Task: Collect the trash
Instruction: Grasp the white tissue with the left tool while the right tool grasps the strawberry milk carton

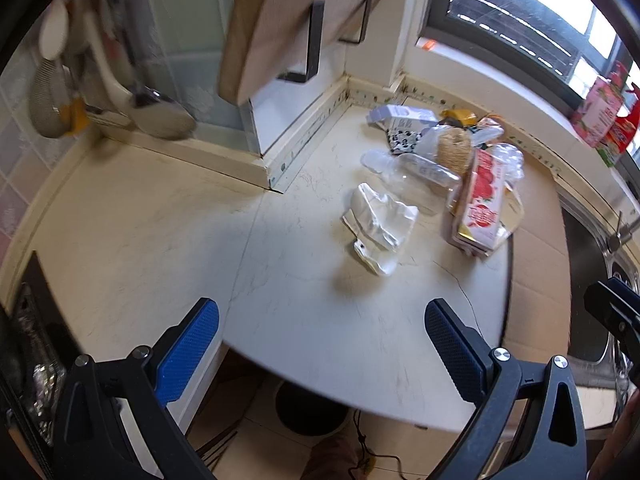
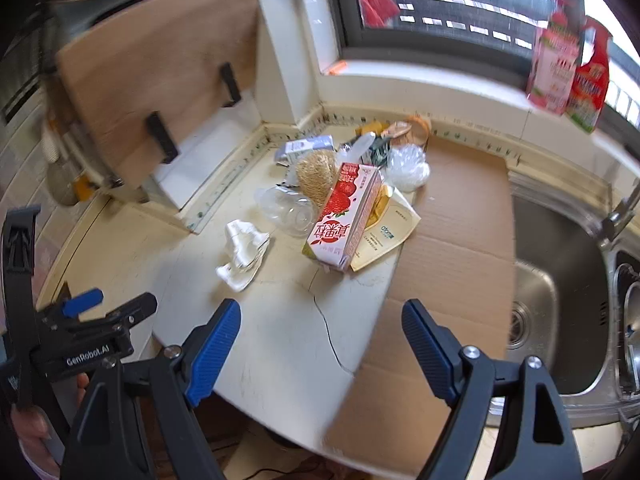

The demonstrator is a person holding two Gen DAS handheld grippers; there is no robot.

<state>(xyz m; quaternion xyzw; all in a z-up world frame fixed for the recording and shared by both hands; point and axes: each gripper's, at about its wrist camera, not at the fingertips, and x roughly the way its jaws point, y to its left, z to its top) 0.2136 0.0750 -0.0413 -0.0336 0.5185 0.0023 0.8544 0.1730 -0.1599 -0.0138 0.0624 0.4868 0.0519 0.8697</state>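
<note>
**Both grippers wide apart above the counter edge, trash heaped near the window corner**

I see the pale stone counter (image 2: 280, 344) filling most of both views, with a thin crack running across it close to my right gripper. A flattened sheet of cardboard (image 2: 452, 248) lies over its right part, reaching up to the steel sink (image 2: 560, 304). A wooden cutting board (image 2: 160, 68) stands propped against the wall on black brackets, left of the window corner.

The trash sits in a loose pile on the counter toward that corner. Biggest in it is the red-and-white strawberry milk carton (image 2: 346, 216), lying tilted across a beige paper pouch (image 2: 386, 236) whose edge laps onto the cardboard. Just behind the carton is a tan fibrous scrubber (image 2: 316, 174), with a clear plastic cup (image 2: 286, 210) on its side touching the heap at the left. A scrunched clear plastic bag (image 2: 408, 168) lies at the right of the pile, and a small white-and-purple carton (image 2: 306, 146) at the back. A crumpled white paper wrapper (image 2: 242, 254) lies apart from the heap, nearer to me.

My left gripper (image 1: 320, 344) hangs over the counter's front edge, blue pads spread wide with nothing between them. My right gripper (image 2: 320, 344) is likewise spread, holding nothing, well short of the pile.
</note>
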